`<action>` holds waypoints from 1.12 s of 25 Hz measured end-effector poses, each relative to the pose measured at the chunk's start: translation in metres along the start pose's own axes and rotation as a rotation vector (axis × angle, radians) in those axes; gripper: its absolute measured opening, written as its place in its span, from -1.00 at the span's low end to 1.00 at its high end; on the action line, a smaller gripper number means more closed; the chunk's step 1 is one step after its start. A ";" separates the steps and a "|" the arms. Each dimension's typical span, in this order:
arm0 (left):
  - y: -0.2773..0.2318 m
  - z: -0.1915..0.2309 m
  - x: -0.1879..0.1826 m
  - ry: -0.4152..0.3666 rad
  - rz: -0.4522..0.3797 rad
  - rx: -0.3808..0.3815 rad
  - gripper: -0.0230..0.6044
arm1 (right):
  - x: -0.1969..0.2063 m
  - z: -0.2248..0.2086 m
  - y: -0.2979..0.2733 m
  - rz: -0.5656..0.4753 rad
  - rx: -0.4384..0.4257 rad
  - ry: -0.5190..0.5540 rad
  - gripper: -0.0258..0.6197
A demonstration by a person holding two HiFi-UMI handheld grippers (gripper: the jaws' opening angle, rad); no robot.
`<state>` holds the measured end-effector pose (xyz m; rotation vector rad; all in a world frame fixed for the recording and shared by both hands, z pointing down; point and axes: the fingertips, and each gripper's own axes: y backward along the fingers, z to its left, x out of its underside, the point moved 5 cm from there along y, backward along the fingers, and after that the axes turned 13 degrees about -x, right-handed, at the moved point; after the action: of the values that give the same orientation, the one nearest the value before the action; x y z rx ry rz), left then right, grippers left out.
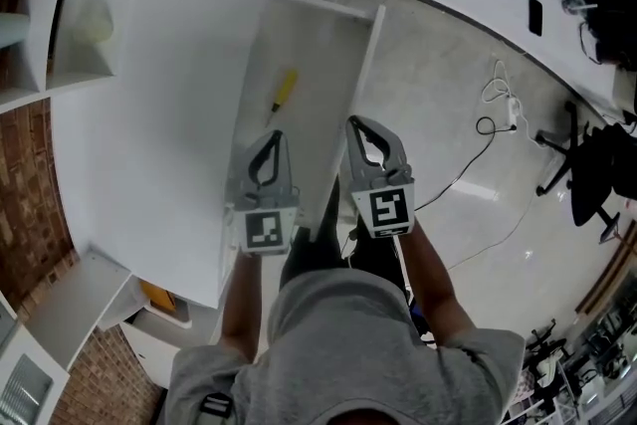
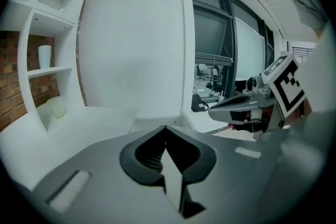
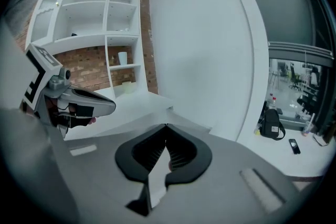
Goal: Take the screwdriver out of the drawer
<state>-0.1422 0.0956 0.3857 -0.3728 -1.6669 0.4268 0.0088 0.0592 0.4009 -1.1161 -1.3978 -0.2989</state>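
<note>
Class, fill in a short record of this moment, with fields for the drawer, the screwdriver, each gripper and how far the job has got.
drawer: white drawer, open, next to the white countertop
screwdriver: yellow-handled screwdriver lying inside the drawer toward its left side, untouched
left gripper: left gripper has jaws shut, empty, above the drawer just short of the screwdriver
right gripper: right gripper has jaws shut, empty, beside the left one near the drawer's right wall
progress: screwdriver not yet taken out

A white counter (image 1: 149, 114) spreads at left, with white shelving (image 1: 40, 35) and a red brick wall (image 1: 30, 204) at its left edge. To the right lies a pale polished floor (image 1: 438, 95) — a cable (image 1: 495, 85) trails across it, and a black office chair (image 1: 592, 172) stands at far right.
</note>
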 end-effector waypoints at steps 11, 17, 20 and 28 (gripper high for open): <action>-0.057 0.009 0.050 0.015 0.111 0.022 -0.89 | 0.028 -0.016 -0.051 0.028 -0.005 -0.041 -0.91; -0.074 0.012 0.077 0.015 0.230 0.001 -0.88 | 0.031 -0.020 -0.053 0.036 -0.009 -0.071 -0.91; -0.085 0.012 0.087 0.009 0.272 0.002 -0.88 | 0.033 -0.022 -0.053 0.046 -0.008 -0.072 -0.91; -0.108 0.006 0.108 -0.049 0.355 0.011 -0.55 | 0.036 -0.029 -0.049 0.047 0.010 -0.081 -0.91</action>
<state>-0.1626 0.0517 0.5311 -0.6587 -1.6473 0.7126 -0.0014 0.0286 0.4594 -1.1629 -1.4408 -0.2145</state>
